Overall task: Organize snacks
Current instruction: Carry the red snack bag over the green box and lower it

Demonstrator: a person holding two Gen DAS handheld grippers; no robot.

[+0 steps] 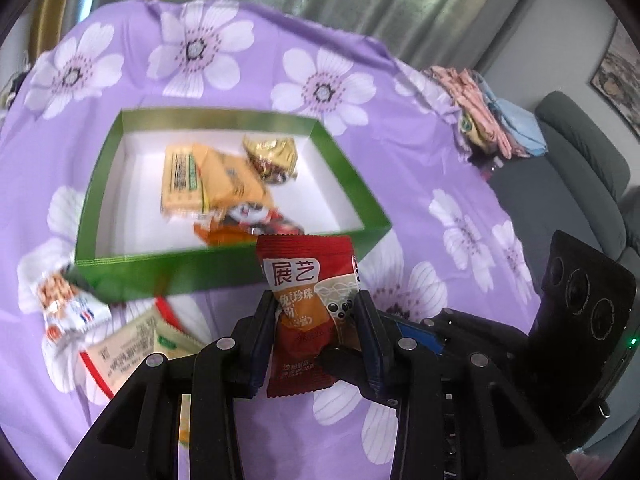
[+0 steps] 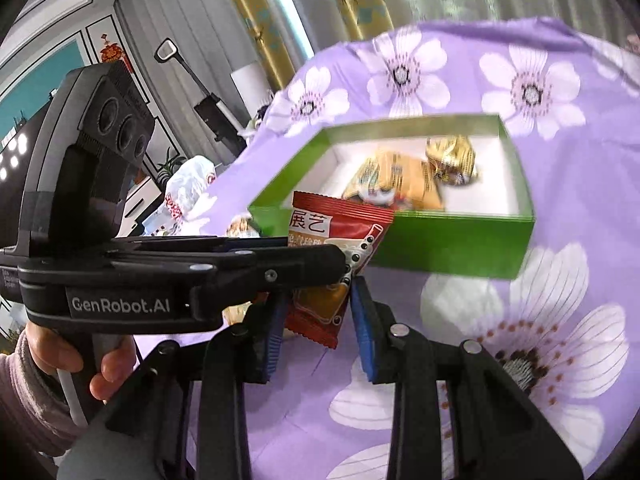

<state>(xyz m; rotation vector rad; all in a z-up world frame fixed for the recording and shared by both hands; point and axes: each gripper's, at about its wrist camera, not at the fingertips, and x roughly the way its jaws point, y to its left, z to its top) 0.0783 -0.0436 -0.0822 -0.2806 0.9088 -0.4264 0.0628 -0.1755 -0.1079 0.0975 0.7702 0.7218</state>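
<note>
The left gripper [image 1: 316, 300] is clamped on the red snack packet [image 1: 310, 280], held upright just short of the green box [image 1: 224, 276] lying straight ahead, while the right gripper [image 2: 320, 304] brackets the packet's lower end, grip unclear.

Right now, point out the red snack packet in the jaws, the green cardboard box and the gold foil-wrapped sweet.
red snack packet [image 1: 306, 276]: left wrist view, upper printed face.
green cardboard box [image 1: 168, 276]: left wrist view, near outer wall.
gold foil-wrapped sweet [image 1: 274, 154]: left wrist view, crinkled middle.
</note>
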